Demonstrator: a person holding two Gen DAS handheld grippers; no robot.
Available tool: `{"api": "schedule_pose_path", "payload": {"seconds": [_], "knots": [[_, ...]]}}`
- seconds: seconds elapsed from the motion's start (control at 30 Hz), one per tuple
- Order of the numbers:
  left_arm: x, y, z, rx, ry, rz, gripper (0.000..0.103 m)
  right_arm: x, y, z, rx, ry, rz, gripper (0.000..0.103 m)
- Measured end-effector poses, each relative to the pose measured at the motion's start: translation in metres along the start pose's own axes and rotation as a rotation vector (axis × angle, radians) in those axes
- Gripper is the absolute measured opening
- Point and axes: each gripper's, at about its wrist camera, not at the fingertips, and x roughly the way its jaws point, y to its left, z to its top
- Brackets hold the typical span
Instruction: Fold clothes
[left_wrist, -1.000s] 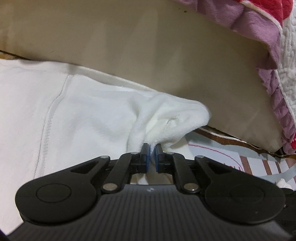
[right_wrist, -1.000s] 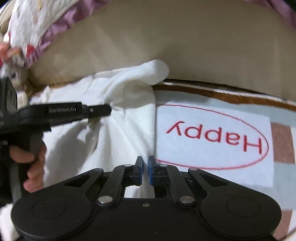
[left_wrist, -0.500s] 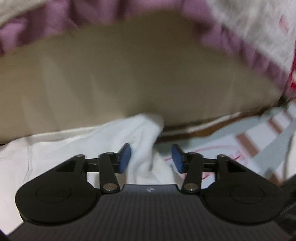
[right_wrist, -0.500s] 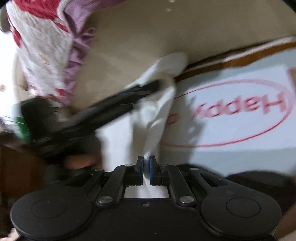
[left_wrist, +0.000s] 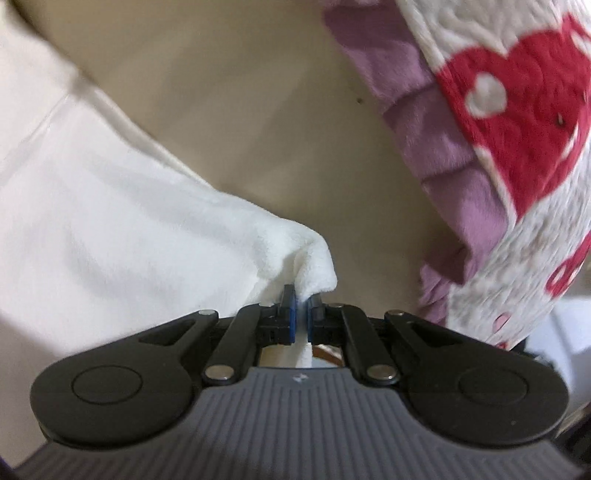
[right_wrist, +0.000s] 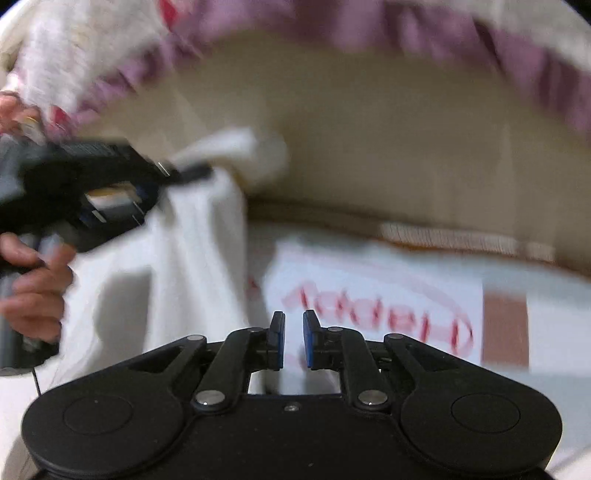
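Observation:
A white fleece garment (left_wrist: 110, 221) fills the left of the left wrist view. My left gripper (left_wrist: 302, 306) is shut on a bunched corner of it, and a strip of cloth runs down between the pads. In the right wrist view the same garment (right_wrist: 192, 266) hangs lifted at the left. The left gripper (right_wrist: 192, 171) holds its top corner there, seen from the side. My right gripper (right_wrist: 293, 332) is slightly open and holds nothing, just right of the garment's edge.
A beige wall panel (left_wrist: 258, 110) stands behind. A quilted blanket (left_wrist: 517, 129) with purple frill and red hearts hangs at the upper right. A mat with a red "Happy" print (right_wrist: 388, 317) lies below the right gripper.
The left gripper opened, then shut again on the garment corner and lifted it. The right gripper let go of the garment edge and now stands slightly open.

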Motion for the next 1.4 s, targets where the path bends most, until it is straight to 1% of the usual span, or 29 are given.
{"api": "schedule_pose_path", "payload": {"seconds": [0.07, 0.1, 0.13, 0.17, 0.2, 0.3, 0.33, 0.37, 0.4, 0.43, 0.47, 0.5, 0.57, 0.6, 0.63, 0.73, 0.77, 0.83, 0.9, 0.93, 0.97, 1.0, 1.03, 1.1, 1.17, 1.2, 1.27, 1.33, 1.4], "knots": [[-0.001, -0.001, -0.002, -0.01, 0.004, -0.002, 0.005, -0.011, 0.006, 0.005, 0.021, -0.102, 0.124, 0.016], [-0.002, -0.002, -0.004, -0.004, 0.009, -0.003, 0.005, -0.013, 0.008, 0.007, 0.024, -0.131, 0.175, 0.022], [-0.003, -0.004, -0.006, 0.002, 0.014, -0.007, 0.005, -0.011, 0.011, 0.008, 0.013, -0.142, 0.197, 0.028], [-0.004, -0.006, -0.008, 0.003, 0.018, -0.014, 0.005, -0.007, 0.015, 0.008, -0.001, -0.15, 0.211, 0.035], [-0.005, -0.007, -0.01, 0.005, 0.022, -0.021, 0.005, -0.003, 0.019, 0.009, -0.015, -0.157, 0.225, 0.036], [-0.007, -0.012, -0.016, 0.011, 0.034, -0.04, 0.005, 0.024, 0.025, 0.011, -0.045, -0.125, 0.191, 0.039], [-0.008, -0.013, -0.017, 0.017, 0.034, -0.042, 0.005, 0.03, 0.025, 0.01, -0.039, -0.124, 0.197, 0.039], [-0.009, -0.015, -0.017, 0.023, 0.034, -0.043, 0.005, 0.033, 0.025, 0.009, -0.025, -0.13, 0.209, 0.036], [-0.009, -0.017, -0.018, 0.029, 0.033, -0.045, 0.005, 0.035, 0.025, 0.009, -0.009, -0.138, 0.228, 0.015], [-0.01, -0.018, -0.019, 0.035, 0.033, -0.047, 0.005, 0.032, 0.024, 0.011, 0.008, -0.153, 0.252, 0.01], [-0.013, -0.02, -0.019, 0.042, 0.024, -0.046, 0.008, 0.027, 0.024, 0.013, 0.025, -0.171, 0.278, 0.01], [-0.018, -0.023, -0.019, 0.05, -0.002, -0.04, 0.012, 0.023, 0.023, 0.015, 0.043, -0.188, 0.304, 0.01], [-0.032, -0.031, -0.019, 0.089, -0.063, -0.037, 0.047, 0.02, 0.006, 0.019, 0.127, -0.189, 0.293, 0.01], [-0.037, -0.035, -0.019, 0.126, -0.081, -0.016, 0.05, 0.019, -0.003, 0.02, 0.172, -0.188, 0.283, 0.01], [-0.038, -0.039, -0.02, 0.169, -0.081, 0.029, 0.05, 0.018, -0.012, 0.022, 0.218, -0.186, 0.273, 0.01], [-0.026, -0.03, -0.001, 0.273, -0.041, 0.198, 0.05, 0.027, -0.039, 0.023, 0.279, -0.126, 0.087, 0.01], [-0.021, -0.025, 0.006, 0.305, -0.024, 0.257, 0.05, 0.031, -0.044, 0.023, 0.277, -0.098, 0.038, 0.009], [-0.01, -0.016, 0.018, 0.37, 0.009, 0.382, 0.05, 0.041, -0.047, 0.02, 0.281, -0.056, -0.017, 0.009], [0.003, -0.013, 0.01, 0.442, 0.034, 0.525, 0.048, 0.048, -0.047, 0.018, 0.283, -0.025, -0.069, 0.008], [0.008, -0.012, 0.006, 0.487, 0.042, 0.581, 0.048, 0.05, -0.046, 0.017, 0.276, -0.015, -0.091, 0.007], [0.011, -0.012, 0.004, 0.521, 0.036, 0.621, 0.047, 0.048, -0.043, 0.019, 0.256, -0.013, -0.114, 0.007], [0.011, -0.014, 0.003, 0.543, 0.024, 0.64, 0.047, 0.045, -0.038, 0.022, 0.226, -0.021, -0.122, 0.007], [0.01, -0.016, 0.002, 0.56, 0.01, 0.646, 0.047, 0.041, -0.032, 0.025, 0.194, -0.032, -0.125, 0.007], [0.002, -0.022, 0.002, 0.577, -0.025, 0.615, 0.047, 0.044, -0.027, 0.027, 0.168, -0.025, -0.134, 0.007], [0.003, -0.038, 0.002, 0.631, -0.049, 0.571, 0.048, 0.043, -0.027, 0.027, 0.168, -0.006, -0.088, 0.007], [0.007, -0.048, 0.001, 0.666, -0.047, 0.544, 0.049, 0.042, -0.027, 0.026, 0.17, 0.004, -0.062, 0.008], [0.025, -0.071, -0.001, 0.726, -0.017, 0.468, 0.049, 0.041, -0.027, 0.026, 0.173, 0.025, -0.009, 0.008], [0.021, -0.08, -0.005, 0.75, 0.054, 0.369, 0.048, 0.039, -0.027, 0.026, 0.176, 0.045, 0.043, 0.008], [0.049, -0.087, -0.001, 0.754, 0.14, 0.334, 0.046, 0.037, -0.026, 0.025, 0.179, 0.065, 0.096, 0.008]]}}
